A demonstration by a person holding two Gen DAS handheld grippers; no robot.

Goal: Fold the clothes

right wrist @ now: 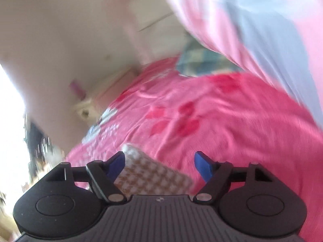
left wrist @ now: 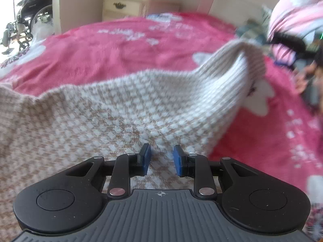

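Observation:
A beige and white checked knit sweater (left wrist: 97, 117) lies spread on the pink bed cover (left wrist: 121, 46). Its ribbed end (left wrist: 238, 64) is lifted up at the right. My left gripper (left wrist: 161, 159) is open just above the knit, its blue pads on either side of a small bunch of fabric. In the right wrist view, my right gripper (right wrist: 159, 165) is open wide. A piece of the checked knit (right wrist: 153, 177) lies between its jaws, against the left pad (right wrist: 116, 165). The view is blurred.
A cream bedside cabinet (left wrist: 123, 6) stands behind the bed. A wheelchair (left wrist: 30, 18) is at the far left. A pink and white quilt (left wrist: 296, 16) and plaid cloth (right wrist: 199, 62) are piled at the right. A person's hand (left wrist: 302, 78) shows at the right edge.

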